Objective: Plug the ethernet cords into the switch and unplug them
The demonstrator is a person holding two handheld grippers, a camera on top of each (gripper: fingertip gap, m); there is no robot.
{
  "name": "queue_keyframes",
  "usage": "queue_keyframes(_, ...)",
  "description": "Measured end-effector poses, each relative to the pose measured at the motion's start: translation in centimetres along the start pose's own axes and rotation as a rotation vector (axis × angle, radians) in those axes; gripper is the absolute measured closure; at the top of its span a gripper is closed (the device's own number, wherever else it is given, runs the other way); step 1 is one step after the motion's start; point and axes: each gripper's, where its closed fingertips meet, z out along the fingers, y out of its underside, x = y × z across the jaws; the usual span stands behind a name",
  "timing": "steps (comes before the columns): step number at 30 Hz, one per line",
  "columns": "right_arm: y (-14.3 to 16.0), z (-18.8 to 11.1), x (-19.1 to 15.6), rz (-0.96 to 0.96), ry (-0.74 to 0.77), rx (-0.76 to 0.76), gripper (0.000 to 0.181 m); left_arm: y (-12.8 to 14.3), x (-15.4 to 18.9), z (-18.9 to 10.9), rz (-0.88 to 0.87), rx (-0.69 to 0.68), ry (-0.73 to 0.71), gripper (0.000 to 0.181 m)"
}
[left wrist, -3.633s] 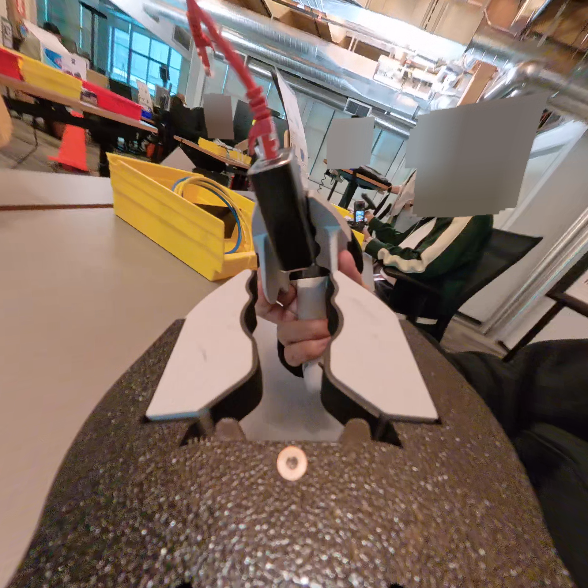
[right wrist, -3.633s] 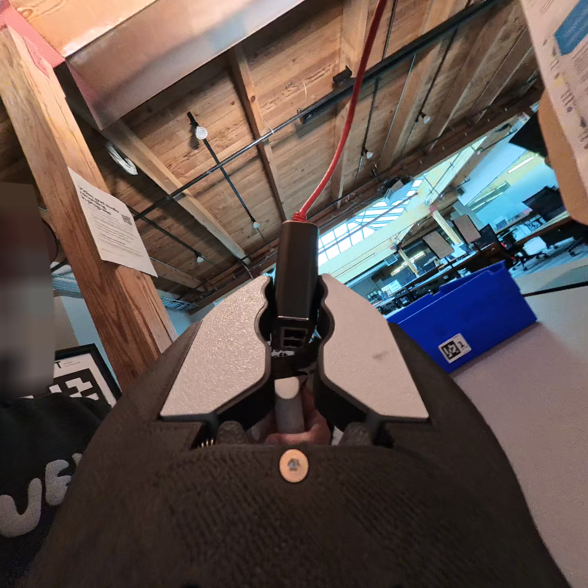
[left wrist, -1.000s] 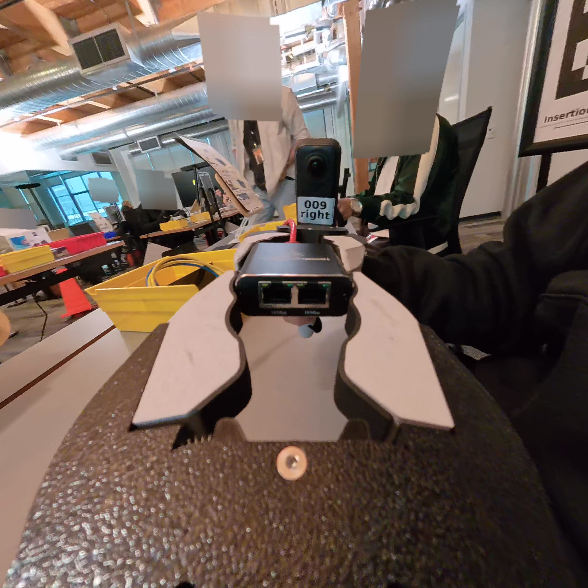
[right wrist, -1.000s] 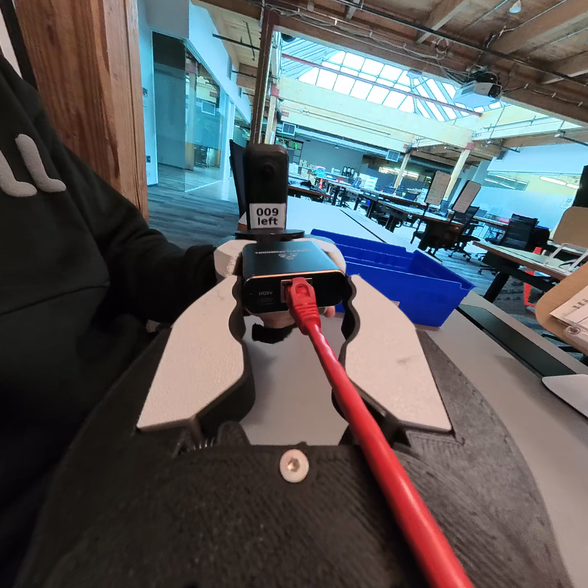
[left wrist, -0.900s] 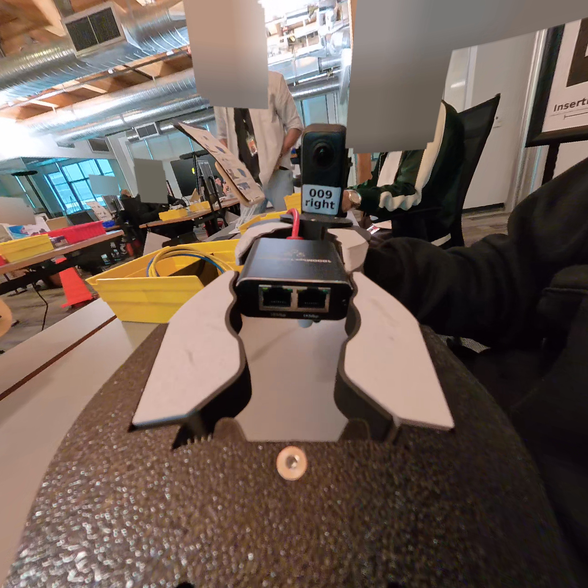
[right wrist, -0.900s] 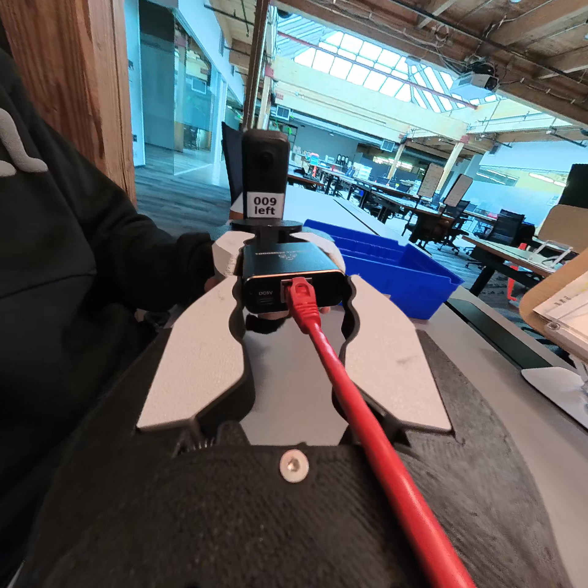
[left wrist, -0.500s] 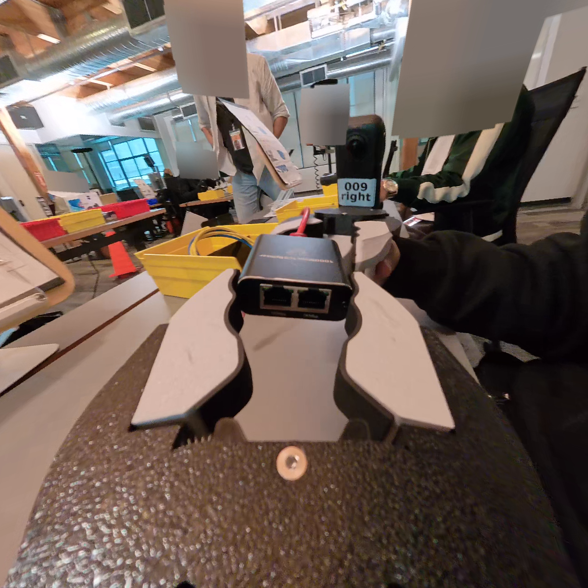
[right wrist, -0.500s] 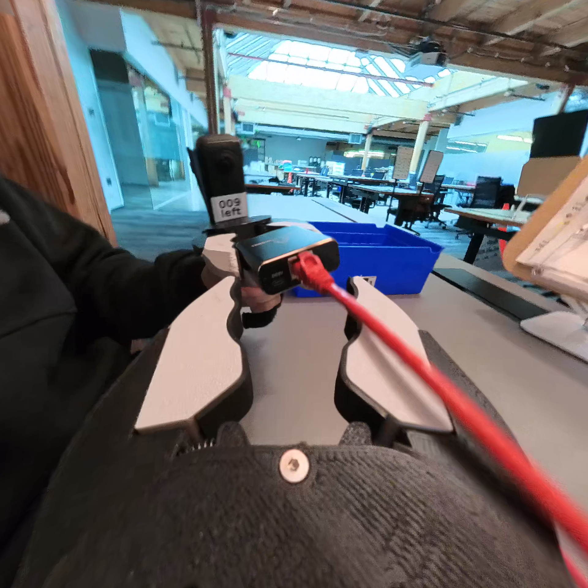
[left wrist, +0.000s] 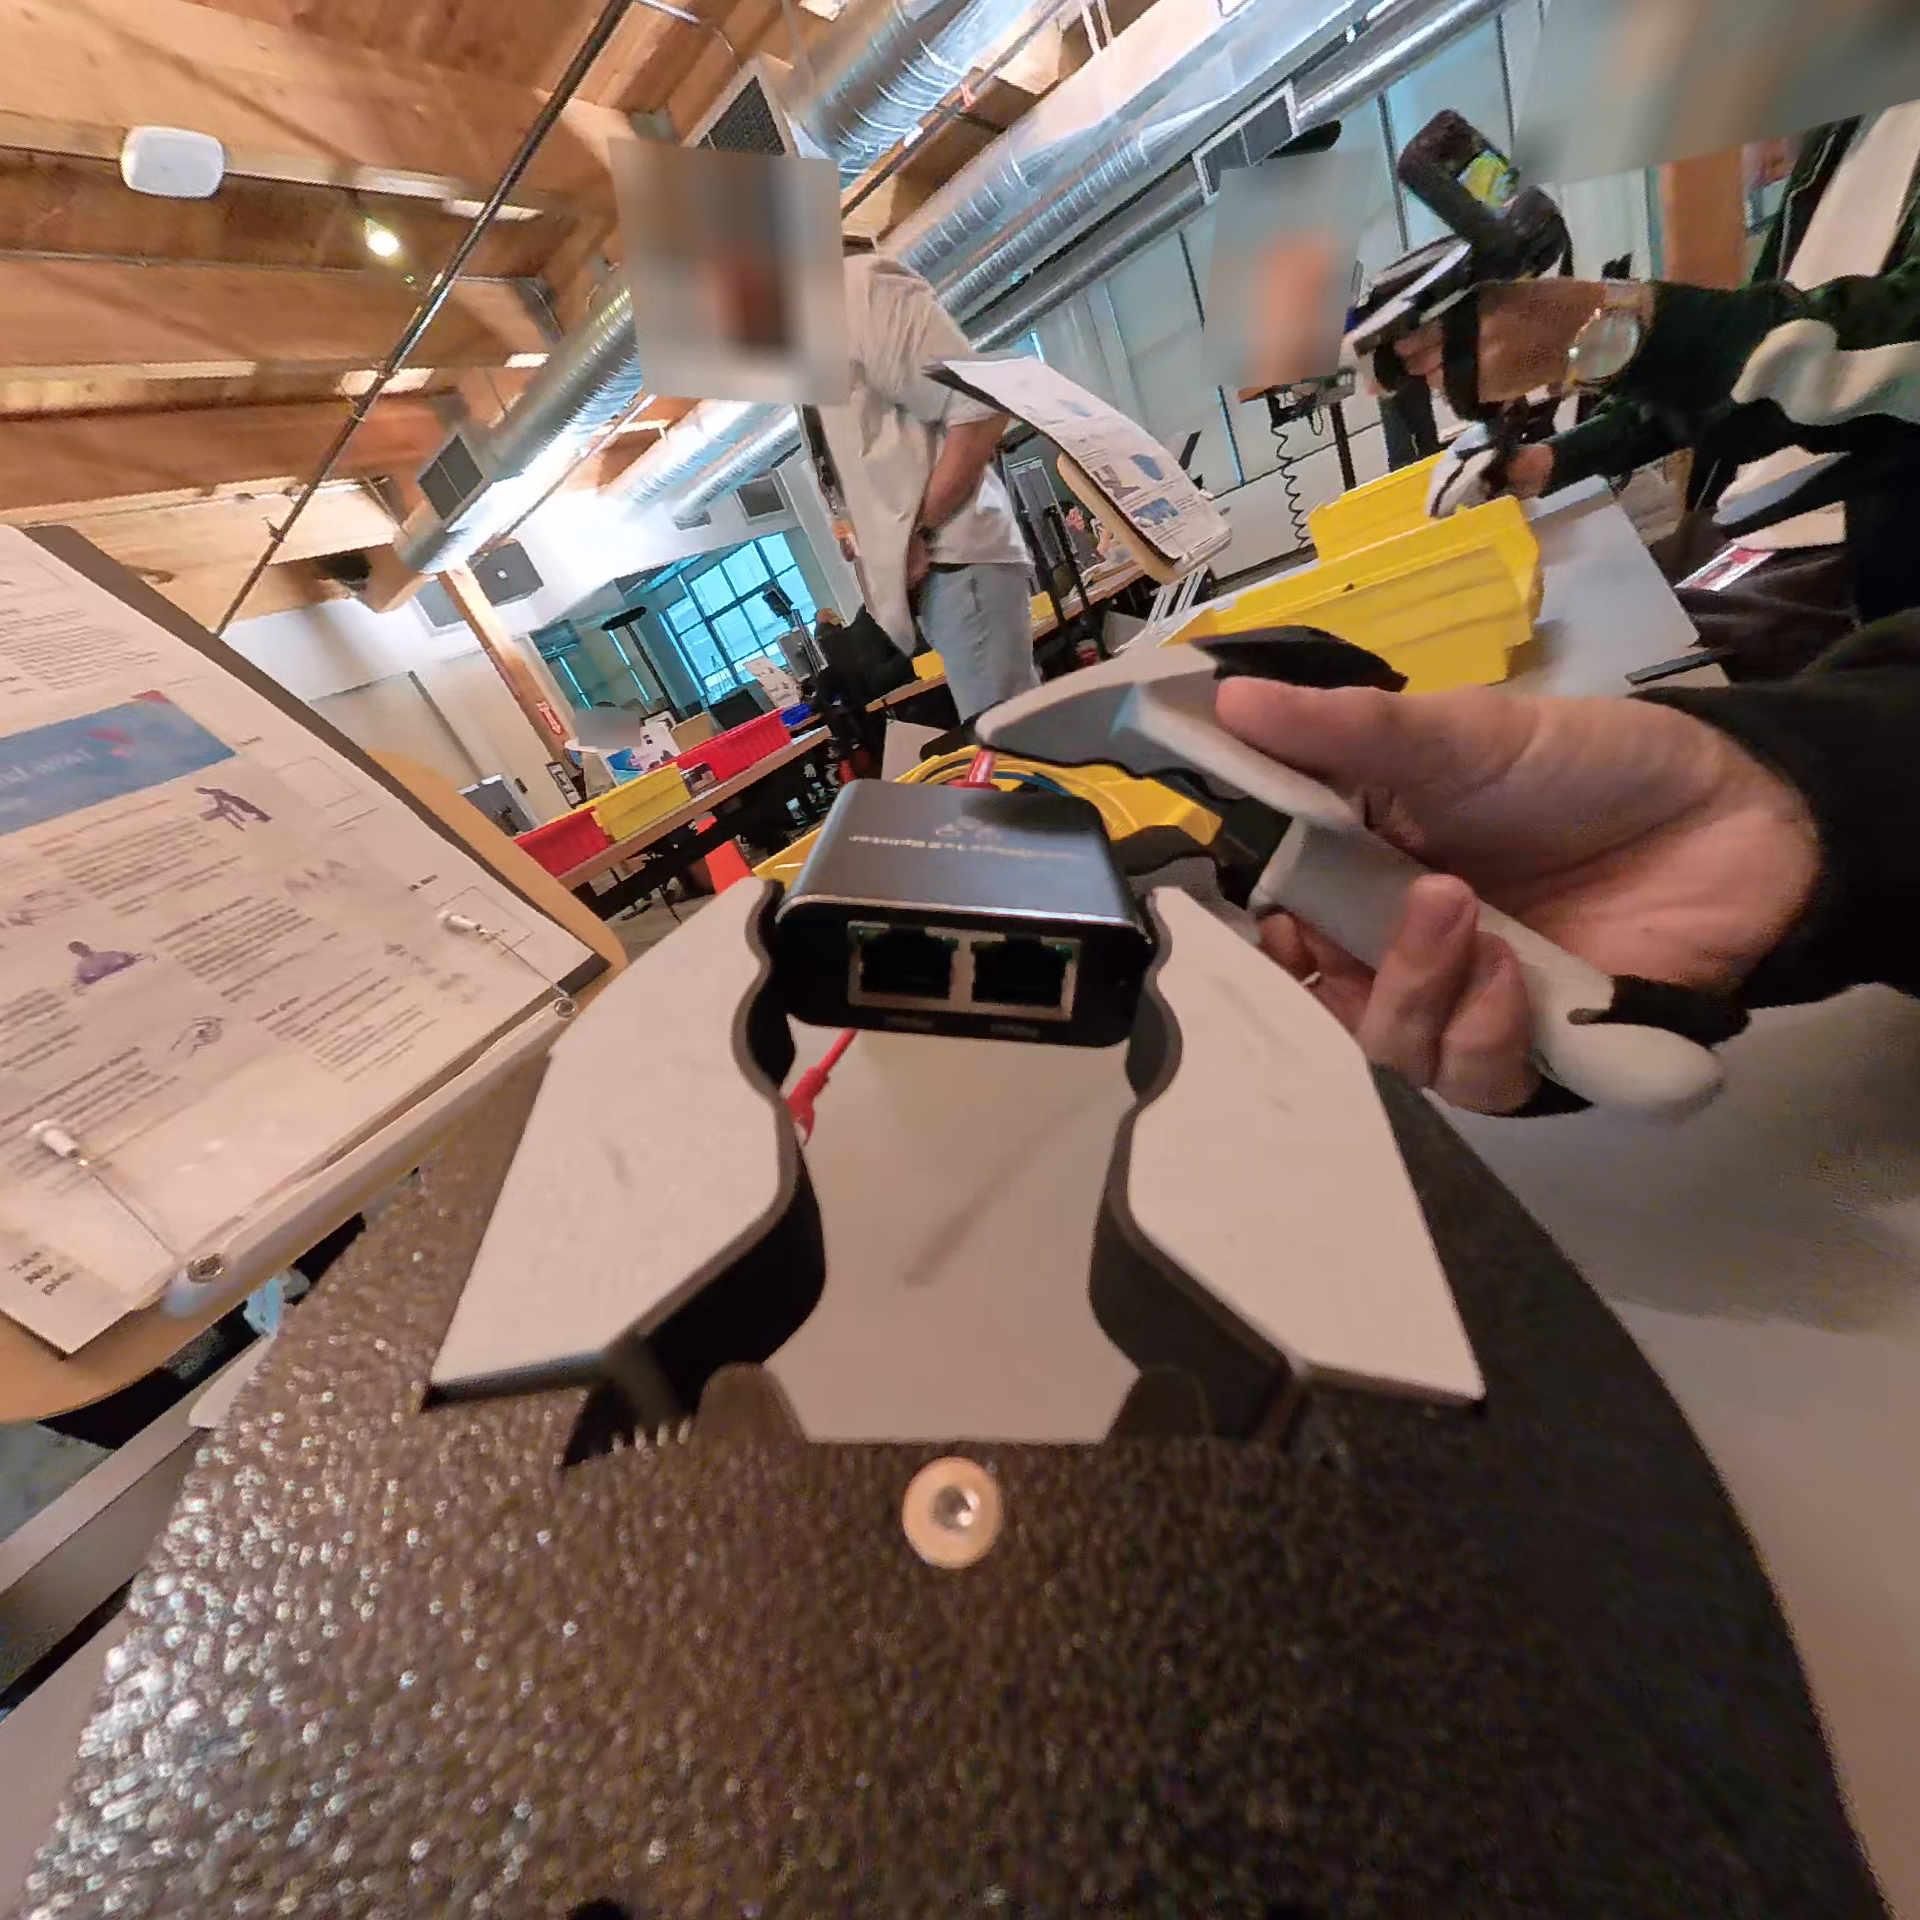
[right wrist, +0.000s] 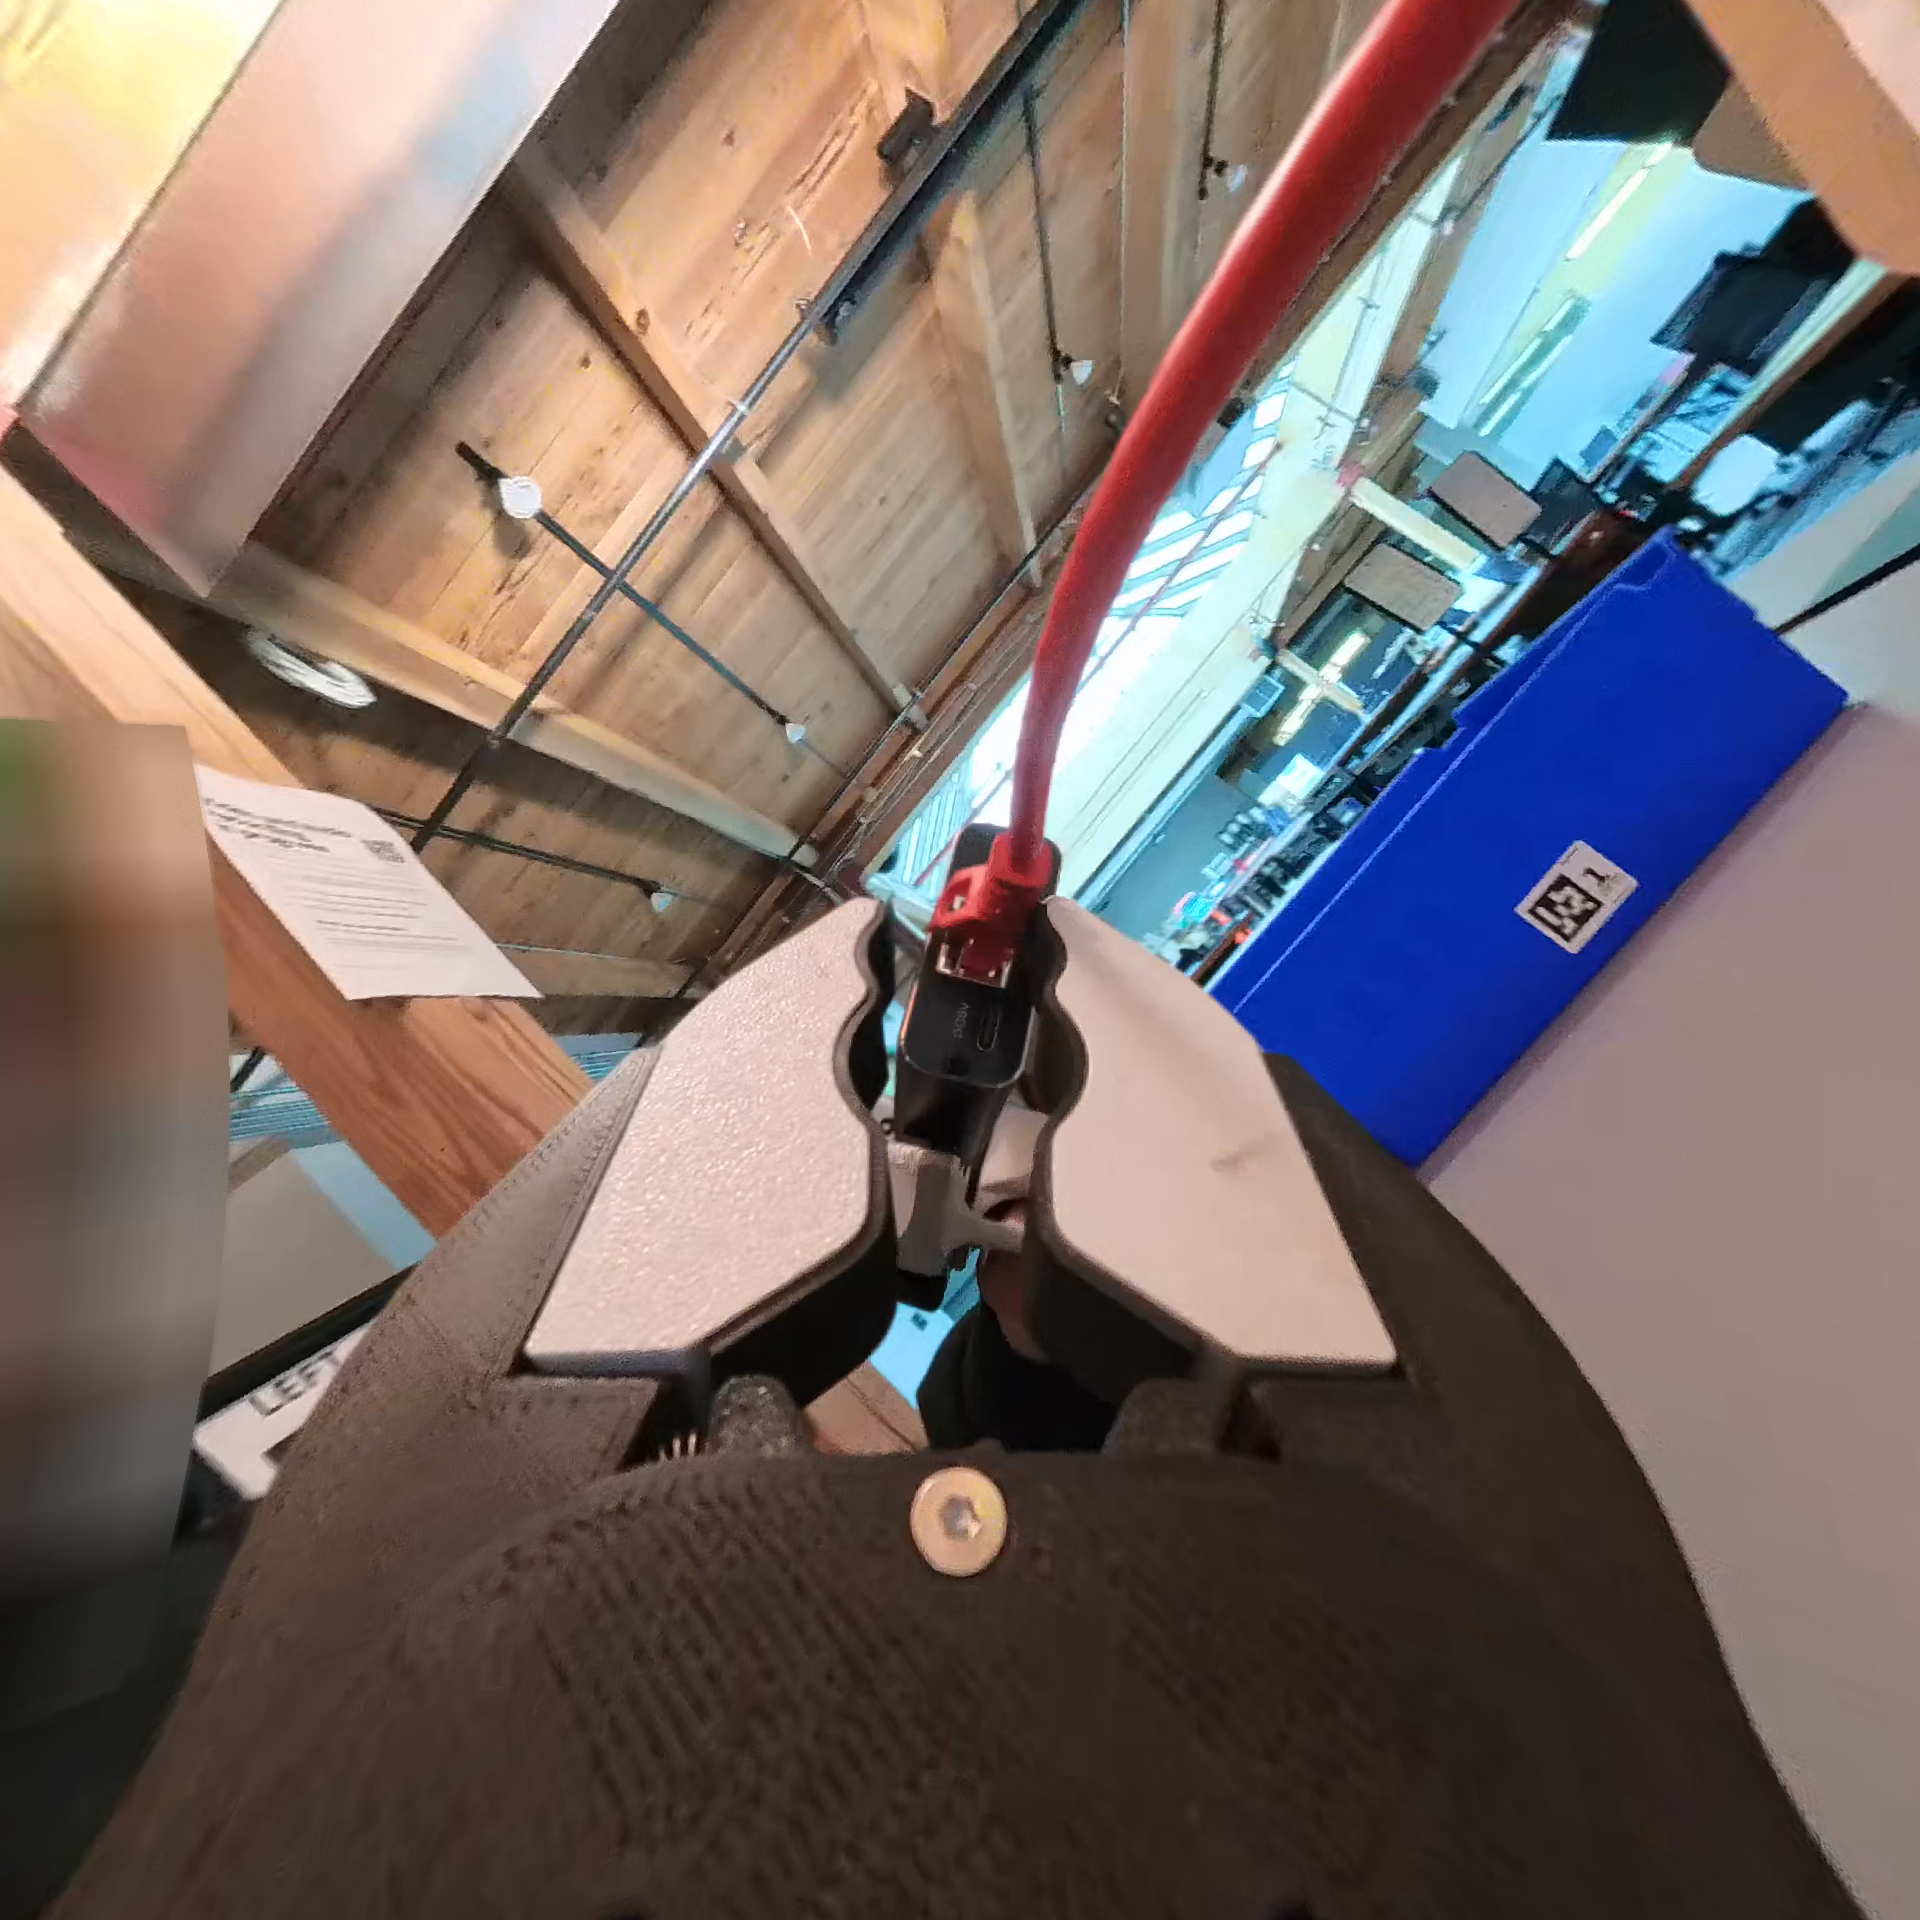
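The black switch (left wrist: 956, 883) sits between my left gripper's (left wrist: 956, 914) fingers, held shut on its sides above the table. Two empty ports face the left wrist camera. A red ethernet cord (right wrist: 1122, 436) is plugged into the switch's far end by its red plug (right wrist: 987, 904). A red cord end (left wrist: 821, 1070) hangs under the switch. My right gripper (right wrist: 964, 925) is turned on its side and shut on the switch's (right wrist: 966, 1029) flat faces at the cord end. It also shows in the left wrist view (left wrist: 1143, 727), held by a hand (left wrist: 1558, 831).
A tilted document stand (left wrist: 208, 935) is close on the left. Yellow bins (left wrist: 1434, 592) with coiled cords stand behind the switch. A blue bin (right wrist: 1558, 883) sits on the grey table (right wrist: 1714, 1299). People stand and sit at the back.
The right gripper, open and drawn back half a second ago, has rolled onto its side and closed on the switch's cord end. The left gripper has swung left, still holding the switch.
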Motion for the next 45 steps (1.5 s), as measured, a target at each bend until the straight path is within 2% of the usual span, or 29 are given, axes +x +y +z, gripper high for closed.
queue_keyframes(7,-0.4,-0.3,0.7,0.029,0.094,0.09,0.167,0.3,0.2,0.3,0.019,-0.008,-0.018,0.119)
queue_keyframes(14,-0.8,-0.7,1.1,0.083,0.112,0.163,0.169,0.4,0.1,0.7,0.022,-0.009,-0.068,0.119)
queue_keyframes(19,-0.6,-0.9,1.1,0.098,0.089,0.161,0.169,0.6,0.2,0.7,0.021,-0.004,-0.064,0.119)
queue_keyframes(29,-0.5,-1.2,1.0,-0.201,0.101,0.061,0.17,1.5,0.6,1.0,0.028,-0.001,-0.068,0.119)
queue_keyframes(35,-0.6,-1.1,0.9,-0.275,0.113,0.006,0.169,1.3,0.6,1.0,-0.029,0.046,-0.072,0.119)
queue_keyframes(38,-0.7,-1.0,0.9,-0.31,0.113,-0.004,0.173,1.5,0.5,1.1,0.004,0.031,-0.093,0.119)
queue_keyframes(42,-3.4,-2.1,0.4,-0.342,0.122,0.056,0.17,1.8,0.6,1.1,0.084,0.001,-0.119,0.119)
queue_keyframes(45,-5.7,-3.4,-0.2,-0.516,0.215,0.012,0.17,1.7,0.4,1.0,0.01,0.033,-0.117,0.119)
